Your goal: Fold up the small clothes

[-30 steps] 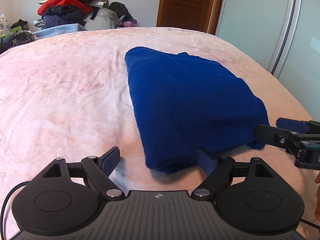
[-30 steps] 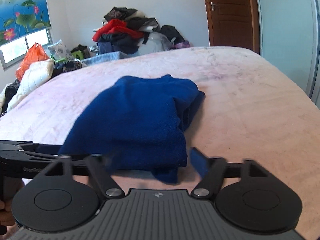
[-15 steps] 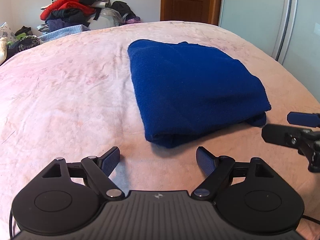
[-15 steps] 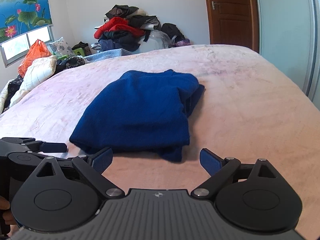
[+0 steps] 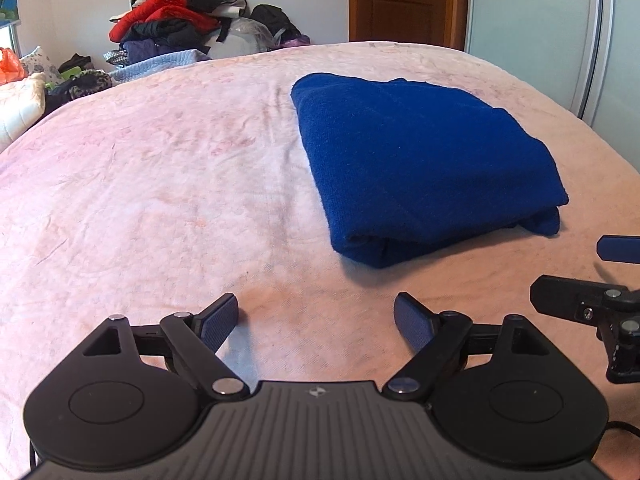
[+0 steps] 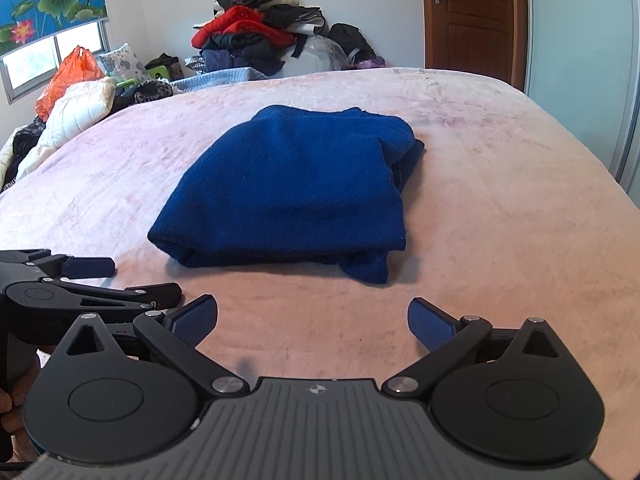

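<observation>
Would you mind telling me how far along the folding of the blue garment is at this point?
Done: the blue garment lies on the bed as a folded, layered stack, with one corner poking out at its near right. In hand: nothing; the left gripper and right gripper are both open and clear of it. Left: perhaps tucking that corner; the clothes pile beyond the bed looks unfolded.

No legible txt, labels or nos. anywhere — nothing readable.

One folded blue garment (image 5: 420, 160), two grippers, one bed (image 5: 160, 184)
</observation>
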Tool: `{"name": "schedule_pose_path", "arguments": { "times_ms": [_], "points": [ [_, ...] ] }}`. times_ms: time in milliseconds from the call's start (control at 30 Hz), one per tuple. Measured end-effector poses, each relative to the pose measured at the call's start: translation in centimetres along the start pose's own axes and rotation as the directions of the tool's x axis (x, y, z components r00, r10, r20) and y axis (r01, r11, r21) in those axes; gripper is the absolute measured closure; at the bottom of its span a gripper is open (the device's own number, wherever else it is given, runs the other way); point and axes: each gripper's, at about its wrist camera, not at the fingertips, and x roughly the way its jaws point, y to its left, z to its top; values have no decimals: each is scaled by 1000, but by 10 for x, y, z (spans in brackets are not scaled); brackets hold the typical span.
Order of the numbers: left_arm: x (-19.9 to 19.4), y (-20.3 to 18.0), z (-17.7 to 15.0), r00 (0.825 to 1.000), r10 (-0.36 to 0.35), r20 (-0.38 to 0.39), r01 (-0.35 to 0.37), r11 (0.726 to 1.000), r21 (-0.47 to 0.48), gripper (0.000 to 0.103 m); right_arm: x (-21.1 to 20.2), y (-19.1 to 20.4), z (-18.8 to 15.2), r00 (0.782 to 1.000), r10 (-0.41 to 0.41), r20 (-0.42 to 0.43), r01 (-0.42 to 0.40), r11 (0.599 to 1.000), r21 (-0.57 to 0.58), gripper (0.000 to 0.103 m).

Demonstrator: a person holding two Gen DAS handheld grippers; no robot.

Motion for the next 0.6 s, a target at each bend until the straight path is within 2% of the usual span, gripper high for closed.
{"name": "schedule_pose_path", "arguments": {
  "times_ms": [267, 333, 400, 600],
  "points": [
    [1, 2, -5, 1000, 8, 10, -7, 1000, -20, 11, 9, 1, -6, 999, -23, -29, 23, 1000, 18, 1],
    [1, 1, -6, 1000, 2, 5, -2, 1000, -20, 4, 11, 2, -6, 998, -38, -40, 39, 999, 19, 0],
    [3, 2, -6, 1000, 1, -2, -1, 1000, -26, 1, 11, 1, -6, 998, -39, -41, 40, 999, 26, 1],
    [3, 2, -8, 1000, -3, -3, 3, 999, -37, 0, 12, -3, -7, 999, -31, -36, 33, 998, 46, 1]
  ]
}}
